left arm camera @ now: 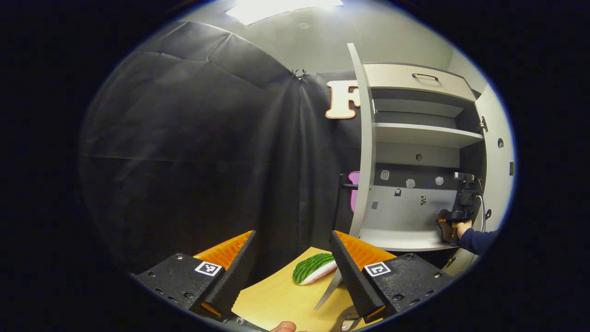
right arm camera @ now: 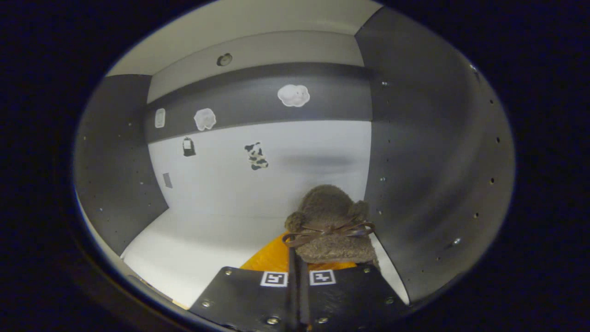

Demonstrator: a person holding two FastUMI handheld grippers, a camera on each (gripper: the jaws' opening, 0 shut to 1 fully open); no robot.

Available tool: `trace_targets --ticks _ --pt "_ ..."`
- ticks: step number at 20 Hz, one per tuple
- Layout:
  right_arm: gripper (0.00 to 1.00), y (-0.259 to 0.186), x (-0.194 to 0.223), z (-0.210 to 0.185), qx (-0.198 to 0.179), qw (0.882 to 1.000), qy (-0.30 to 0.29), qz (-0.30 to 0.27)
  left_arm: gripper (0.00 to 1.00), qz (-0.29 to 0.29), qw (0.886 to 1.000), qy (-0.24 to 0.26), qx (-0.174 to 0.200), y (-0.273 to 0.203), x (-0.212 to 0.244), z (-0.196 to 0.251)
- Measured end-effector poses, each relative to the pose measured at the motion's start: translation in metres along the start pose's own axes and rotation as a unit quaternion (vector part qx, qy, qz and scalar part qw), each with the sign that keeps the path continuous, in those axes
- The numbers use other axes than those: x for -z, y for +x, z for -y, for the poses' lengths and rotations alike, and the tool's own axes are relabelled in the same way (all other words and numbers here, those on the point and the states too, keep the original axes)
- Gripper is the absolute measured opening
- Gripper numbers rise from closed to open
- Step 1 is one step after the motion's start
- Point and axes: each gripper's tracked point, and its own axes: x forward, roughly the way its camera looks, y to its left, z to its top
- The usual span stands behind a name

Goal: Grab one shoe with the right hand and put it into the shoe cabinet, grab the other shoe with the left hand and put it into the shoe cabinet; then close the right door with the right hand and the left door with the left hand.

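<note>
A brown fuzzy shoe [right arm camera: 329, 226] with a bow rests on the white floor of the shoe cabinet's [right arm camera: 221, 249] lower compartment, close to its right wall. My right gripper [right arm camera: 297, 258] is shut on the shoe's near end. In the left gripper view the same gripper [left arm camera: 458, 214], held by a hand, is inside the shoe cabinet [left arm camera: 415, 240] with the shoe [left arm camera: 443, 228]. My left gripper [left arm camera: 292, 235] stands open above the wooden table [left arm camera: 276, 299], nothing between its fingers. A brownish item [left arm camera: 346, 319] peeks in at the bottom edge; I cannot tell what it is.
The left door [left arm camera: 364, 152] stands open, edge-on to me, and the right door [left arm camera: 495, 157] is swung open too. A green-striped, white-edged object [left arm camera: 315, 269] lies on the table. Shelves and a drawer [left arm camera: 415, 80] sit above the lower compartment.
</note>
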Motion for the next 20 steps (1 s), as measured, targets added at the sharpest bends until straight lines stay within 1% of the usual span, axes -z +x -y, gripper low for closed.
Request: trace_targets --ticks 1,2,3,4,5,6,7,9,12,13,14,16,17,18,19,20 --pt "0.09 0.006 0.007 -0.003 -0.005 1.000 0.002 -0.008 1.00 -0.001 1.000 0.004 -0.002 -0.002 0.000 0.000" --pt "0.09 0.008 0.012 -0.007 -0.009 1.000 0.004 -0.016 0.96 0.000 1.000 0.007 -0.003 -0.003 -0.001 0.001" --pt "0.17 0.007 0.014 -0.008 -0.010 1.000 0.003 -0.020 0.96 0.001 1.000 0.007 -0.001 -0.004 -0.003 0.003" --pt "0.20 0.007 0.014 -0.010 -0.009 1.000 0.000 -0.021 0.96 0.002 1.000 0.006 0.002 -0.005 -0.003 0.007" --pt "0.20 0.006 0.013 -0.013 -0.012 1.000 -0.002 -0.017 0.94 0.000 1.000 0.004 0.005 -0.004 -0.001 0.010" --pt "0.30 0.002 0.014 -0.019 -0.022 1.000 -0.001 -0.021 0.96 -0.003 1.000 0.003 0.009 -0.005 0.000 0.013" --pt "0.45 -0.004 0.016 -0.025 -0.034 0.999 0.002 -0.026 0.96 -0.005 1.000 0.001 0.013 -0.006 0.002 0.016" --pt "0.75 -0.014 0.016 -0.032 -0.044 0.998 0.001 -0.033 0.97 -0.009 1.000 -0.005 0.025 -0.009 0.005 0.023" --pt "0.77 -0.036 0.021 -0.040 -0.056 0.997 -0.013 -0.046 0.97 -0.011 0.999 -0.011 0.048 -0.012 0.009 0.034" --pt "0.77 -0.046 0.021 -0.039 -0.054 0.997 -0.024 -0.044 0.97 -0.014 0.998 -0.013 0.055 -0.013 0.012 0.036" --pt "0.80 -0.056 0.018 -0.038 -0.055 0.997 -0.033 -0.036 0.96 -0.018 0.998 -0.014 0.062 -0.014 0.015 0.037" --pt "0.81 -0.081 0.013 -0.039 -0.061 0.997 -0.040 -0.026 0.96 -0.026 0.997 -0.017 0.076 -0.018 0.021 0.040" --pt "0.77 -0.095 0.008 -0.041 -0.068 0.997 -0.038 -0.021 0.96 -0.032 0.996 -0.018 0.083 -0.019 0.025 0.041" --pt "0.81 -0.109 0.004 -0.041 -0.071 0.997 -0.037 -0.019 0.97 -0.038 0.995 -0.019 0.093 -0.021 0.029 0.043" --pt "0.81 -0.125 -0.001 -0.041 -0.076 0.996 -0.037 -0.014 0.96 -0.043 0.994 -0.020 0.101 -0.021 0.032 0.044" --pt "0.85 -0.141 -0.007 -0.042 -0.079 0.996 -0.038 -0.006 0.97 -0.048 0.993 -0.021 0.109 -0.023 0.035 0.046"
